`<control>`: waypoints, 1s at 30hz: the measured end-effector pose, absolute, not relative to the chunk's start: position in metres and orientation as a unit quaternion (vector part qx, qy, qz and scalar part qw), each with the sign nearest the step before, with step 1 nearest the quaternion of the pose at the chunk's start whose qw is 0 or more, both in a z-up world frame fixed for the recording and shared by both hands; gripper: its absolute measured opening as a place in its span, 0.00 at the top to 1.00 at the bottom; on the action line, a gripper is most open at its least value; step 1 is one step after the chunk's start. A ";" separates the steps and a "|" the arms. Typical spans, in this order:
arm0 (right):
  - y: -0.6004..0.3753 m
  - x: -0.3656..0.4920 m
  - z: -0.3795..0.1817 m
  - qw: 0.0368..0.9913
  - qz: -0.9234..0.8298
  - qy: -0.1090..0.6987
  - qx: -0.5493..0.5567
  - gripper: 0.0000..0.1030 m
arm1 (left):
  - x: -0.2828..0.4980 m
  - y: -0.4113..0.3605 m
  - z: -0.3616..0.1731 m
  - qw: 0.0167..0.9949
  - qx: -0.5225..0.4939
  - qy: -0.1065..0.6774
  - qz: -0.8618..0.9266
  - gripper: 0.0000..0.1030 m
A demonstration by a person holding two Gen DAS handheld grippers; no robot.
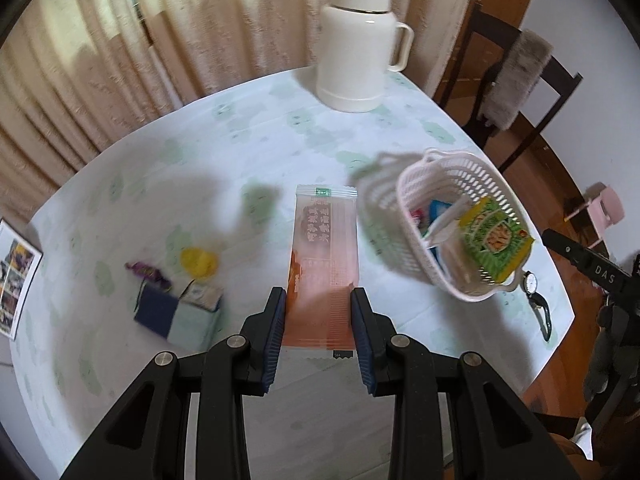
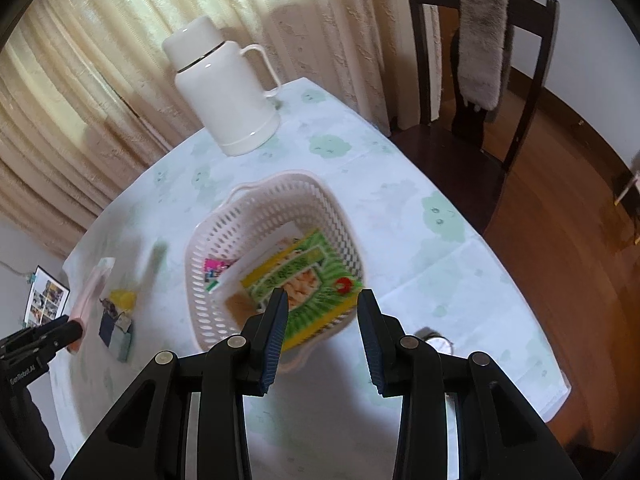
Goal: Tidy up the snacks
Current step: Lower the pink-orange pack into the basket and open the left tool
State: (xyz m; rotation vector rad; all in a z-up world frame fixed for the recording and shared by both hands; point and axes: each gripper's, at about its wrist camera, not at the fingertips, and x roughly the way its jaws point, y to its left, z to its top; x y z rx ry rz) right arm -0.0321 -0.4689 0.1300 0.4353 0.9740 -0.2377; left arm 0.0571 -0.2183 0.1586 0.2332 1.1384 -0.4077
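Observation:
My left gripper [image 1: 319,300] is shut on a long orange snack packet [image 1: 324,248] and holds it above the table. A white lattice basket [image 1: 416,248] stands to its right with several snacks in it, a green packet [image 1: 496,238] on top. In the right wrist view my right gripper [image 2: 323,304] is open and empty, just above the basket's [image 2: 224,232] near rim and the green packet [image 2: 308,280]. The left gripper [image 2: 56,334] with the orange packet [image 2: 90,288] shows at the far left there. Loose snacks lie on the table: a yellow one [image 1: 198,262], a purple one [image 1: 146,270] and a dark blue one [image 1: 156,312].
A white thermos jug [image 1: 358,44] stands at the table's far side. A wristwatch [image 1: 534,292] lies by the basket near the table's right edge. A dark wooden chair [image 2: 480,92] with a grey furry cloth stands beyond the table. Curtains hang behind.

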 end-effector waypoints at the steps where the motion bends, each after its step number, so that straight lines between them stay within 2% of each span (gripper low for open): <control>1: -0.472 -0.033 0.130 0.854 -0.114 0.463 0.208 0.64 | 0.057 -0.224 0.159 0.816 0.112 0.533 -0.195 0.72; 14: -0.505 -0.054 0.129 0.850 -0.128 0.459 0.225 0.64 | 0.068 -0.318 0.162 0.806 0.153 0.514 -0.250 0.71; 17: -0.513 -0.059 0.129 0.849 -0.134 0.457 0.231 0.64 | 0.071 -0.340 0.164 0.805 0.154 0.508 -0.264 0.66; 19: -0.518 -0.061 0.128 0.848 -0.138 0.456 0.235 0.64 | 0.074 -0.352 0.163 0.802 0.148 0.512 -0.270 0.51; 21: -0.521 -0.063 0.127 0.846 -0.141 0.455 0.238 0.64 | 0.075 -0.356 0.163 0.801 0.142 0.513 -0.274 0.45; 30: -0.516 -0.058 0.123 0.844 -0.132 0.462 0.240 0.64 | 0.083 -0.319 0.160 0.805 0.120 0.531 -0.237 0.45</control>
